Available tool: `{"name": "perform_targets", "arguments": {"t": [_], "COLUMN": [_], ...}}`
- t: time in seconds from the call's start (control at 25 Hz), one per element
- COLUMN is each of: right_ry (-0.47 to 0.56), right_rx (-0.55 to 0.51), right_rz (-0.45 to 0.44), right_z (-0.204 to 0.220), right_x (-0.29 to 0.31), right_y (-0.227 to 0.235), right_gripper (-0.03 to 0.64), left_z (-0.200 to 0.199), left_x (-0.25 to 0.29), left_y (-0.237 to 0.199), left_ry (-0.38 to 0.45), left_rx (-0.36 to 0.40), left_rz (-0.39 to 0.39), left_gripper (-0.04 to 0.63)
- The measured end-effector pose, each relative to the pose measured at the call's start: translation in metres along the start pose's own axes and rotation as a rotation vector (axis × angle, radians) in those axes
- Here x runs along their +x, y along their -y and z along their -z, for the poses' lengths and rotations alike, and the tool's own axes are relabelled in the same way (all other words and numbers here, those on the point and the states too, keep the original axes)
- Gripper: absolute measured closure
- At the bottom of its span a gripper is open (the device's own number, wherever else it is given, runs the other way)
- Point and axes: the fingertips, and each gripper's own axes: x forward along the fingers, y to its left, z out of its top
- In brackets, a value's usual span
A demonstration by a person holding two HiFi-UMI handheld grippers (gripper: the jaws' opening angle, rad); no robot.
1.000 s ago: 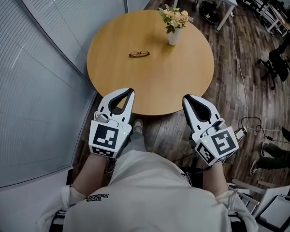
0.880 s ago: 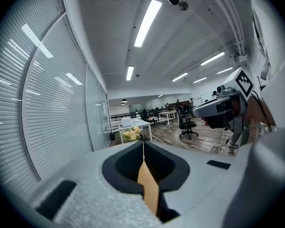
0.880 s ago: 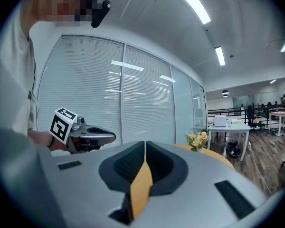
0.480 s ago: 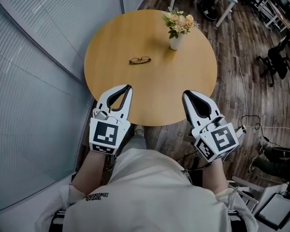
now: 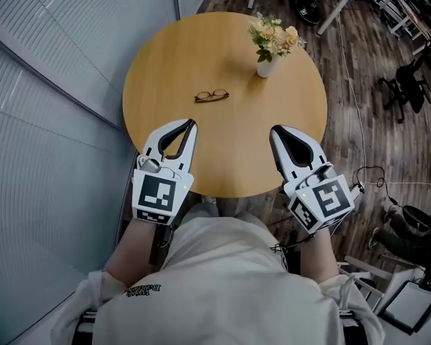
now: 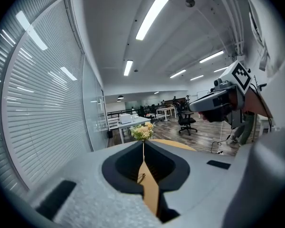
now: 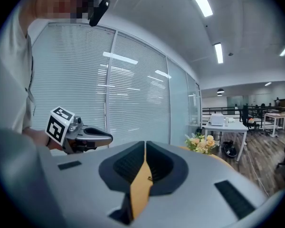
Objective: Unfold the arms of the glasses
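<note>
**Both tongs shut above the table, glasses untouched**

I hold 2 tongs over the near edge of the round wooden table [image 5: 230,146]. My left tongs [image 5: 192,123] sit above the table's near-left part and my right tongs [image 5: 274,130] above its near-right part. Both point across the table toward its far side.

Each pair is fully closed, tips pressed together with nothing between them. My left gripper view shows those tips meeting, and my right gripper view shows the same.

The glasses [image 5: 211,95] lie flat on the table, a little left of its middle, well apart from both tongs. They are too small for me to tell how their arms sit.

A white vase of flowers [image 5: 267,66] stands upright toward the table's far-right edge.
</note>
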Motion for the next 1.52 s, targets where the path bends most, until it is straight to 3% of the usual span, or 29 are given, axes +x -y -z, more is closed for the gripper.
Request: {"name": "perform_targets", "arguments": {"t": [0.4, 0.96, 1.16, 1.36, 1.52], "right_ry": [-0.027, -0.037, -0.029, -0.054, -0.064], "right_rx": [0.037, 0.049, 0.044, 0.038, 0.016], "right_rz": [0.020, -0.087, -0.117, -0.125, -0.130], "right_z": [0.011, 0.025, 0.023, 0.034, 0.035], "right_x": [0.033, 0.059, 0.062, 0.069, 0.075], "right_y": [0.025, 0.056, 0.067, 0.076, 0.077], "right_gripper": [0.583, 0.583, 0.583, 0.583, 0.583], "left_z": [0.015, 0.017, 0.014, 0.017, 0.015], "left_x": [0.026, 0.058, 0.071, 0.081, 0.090], "left_y": [-0.027, -0.021, -0.018, -0.030, -0.038], "left_ry": [-0.018, -0.098, -0.106, -0.144, -0.158], "left_rx": [-0.042, -0.039, -0.072, -0.009, 0.030], "left_rz": [-0.032, -0.083, -0.083, -0.157, -0.172], "left_gripper": [0.569, 0.569, 0.569, 0.569, 0.568]}}
